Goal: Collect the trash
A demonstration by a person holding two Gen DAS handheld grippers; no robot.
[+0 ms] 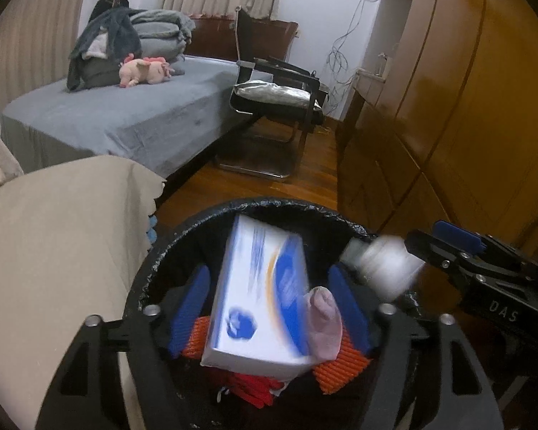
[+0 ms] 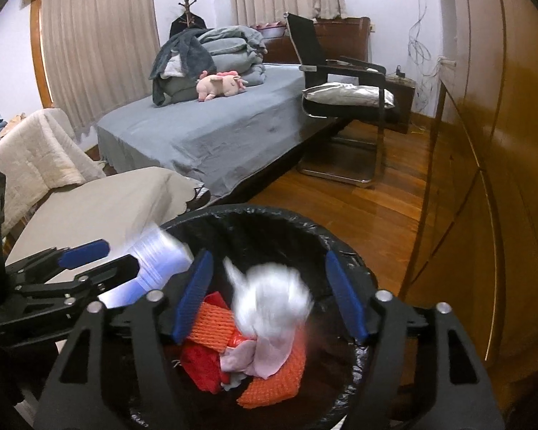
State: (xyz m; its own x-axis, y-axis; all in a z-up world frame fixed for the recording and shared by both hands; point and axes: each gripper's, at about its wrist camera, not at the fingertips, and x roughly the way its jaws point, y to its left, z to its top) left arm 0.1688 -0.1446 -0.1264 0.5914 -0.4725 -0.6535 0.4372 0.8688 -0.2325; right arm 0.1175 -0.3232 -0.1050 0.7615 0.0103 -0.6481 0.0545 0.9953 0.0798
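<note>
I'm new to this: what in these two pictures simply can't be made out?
- White-and-blue box, left view: print smeared by motion blur.
- White object, right view: too blurred to identify.
- Bin bottom: hidden under orange netting.
- Whitish item, left view: blurred.

Left gripper (image 1: 269,308) poised above the black-lined bin (image 1: 154,261), blue-padded fingers (image 1: 192,304) spread wide apart and clamping nothing. Right gripper (image 2: 269,297) likewise poised over the bin's mouth, pads (image 2: 344,301) parted and gripping nothing. Both angled down toward the bin's inside, side by side, each showing at the edge of the other's view.
</note>
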